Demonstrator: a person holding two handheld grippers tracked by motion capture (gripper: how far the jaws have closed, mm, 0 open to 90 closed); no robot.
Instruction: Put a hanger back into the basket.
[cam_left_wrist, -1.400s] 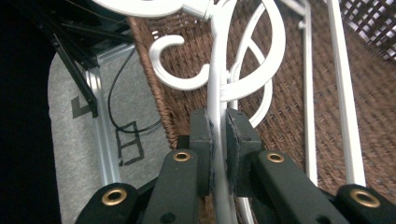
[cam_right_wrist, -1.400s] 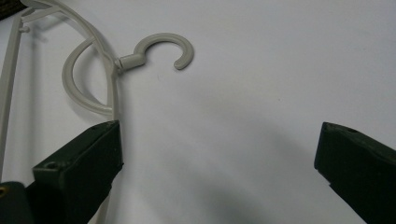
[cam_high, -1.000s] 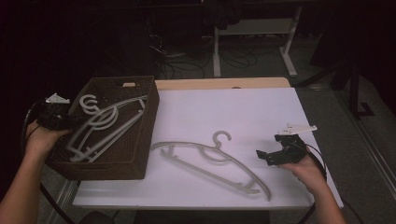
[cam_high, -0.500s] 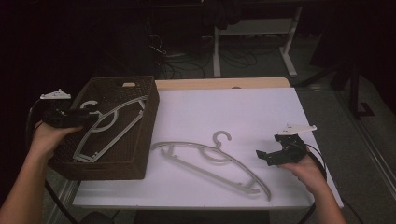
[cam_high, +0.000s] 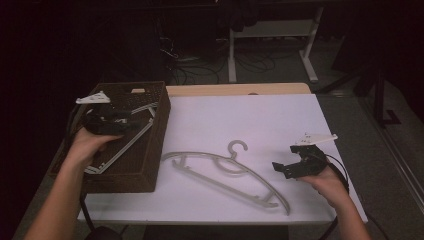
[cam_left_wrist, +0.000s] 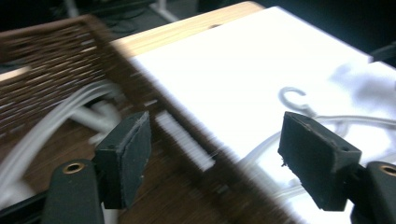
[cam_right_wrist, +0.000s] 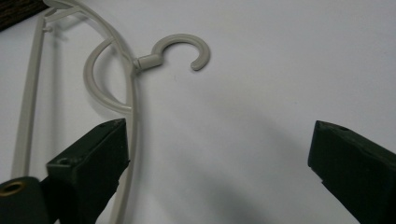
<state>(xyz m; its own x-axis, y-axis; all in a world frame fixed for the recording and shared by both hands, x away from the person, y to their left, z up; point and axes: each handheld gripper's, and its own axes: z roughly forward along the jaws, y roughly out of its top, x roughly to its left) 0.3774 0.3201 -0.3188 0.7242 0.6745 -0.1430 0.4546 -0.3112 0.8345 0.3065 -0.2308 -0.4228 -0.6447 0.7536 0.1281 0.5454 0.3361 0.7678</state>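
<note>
White surface, two things on it
Your surface (cam_high: 260, 120) carries a dark woven basket (cam_high: 145, 165) at its left edge and a pale grey hanger (cam_high: 235, 175) lying flat near the middle.

In the left gripper view, motion blur smears the basket (cam_left_wrist: 56, 60) weave and the hanger in the basket (cam_left_wrist: 51, 121). In the high view, the left gripper (cam_high: 131, 121) and its hand cover the middle of that hanger, and its hook cannot be made out. In the right gripper view, the frame edges cut off the hanger on the bench (cam_right_wrist: 133, 88); its lower arm passes behind the left-hand jaw.
</note>
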